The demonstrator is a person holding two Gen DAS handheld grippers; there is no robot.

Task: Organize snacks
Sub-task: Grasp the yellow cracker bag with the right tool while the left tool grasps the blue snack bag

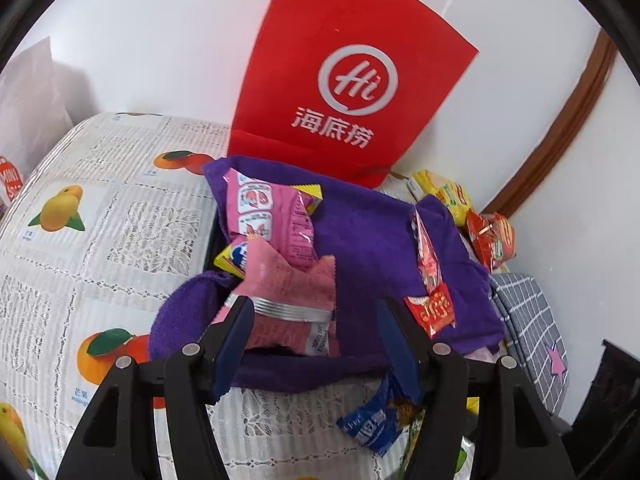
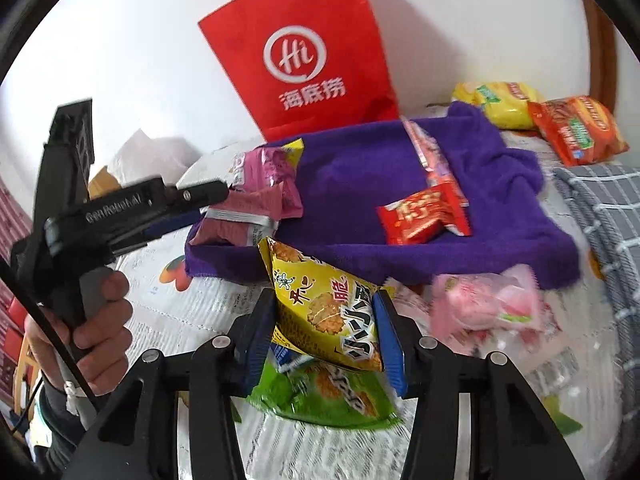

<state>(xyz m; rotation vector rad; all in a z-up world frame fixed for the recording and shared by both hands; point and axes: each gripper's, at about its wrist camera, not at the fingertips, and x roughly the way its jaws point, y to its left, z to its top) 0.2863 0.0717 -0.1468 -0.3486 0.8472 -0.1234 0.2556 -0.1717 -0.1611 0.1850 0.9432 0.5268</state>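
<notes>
A purple towel (image 1: 360,232) (image 2: 360,184) lies on the table with pink snack packs (image 1: 268,208) (image 2: 272,176) at its left and a red pack (image 1: 434,308) (image 2: 424,214) on its right. My left gripper (image 1: 316,328) is open, its fingers on either side of a dusty-pink pack (image 1: 288,292) on the towel's near left edge; it also shows in the right wrist view (image 2: 208,200). My right gripper (image 2: 326,340) is shut on a yellow snack bag (image 2: 324,304), held above a green bag (image 2: 328,392).
A red paper bag (image 1: 340,80) (image 2: 304,52) stands against the wall behind the towel. Yellow (image 2: 500,100) and orange (image 2: 576,128) bags lie at the back right. A pale pink pack (image 2: 488,304) and a blue pack (image 1: 372,420) lie on the fruit-print tablecloth (image 1: 100,220). A grey checked cloth (image 2: 600,208) is at the right.
</notes>
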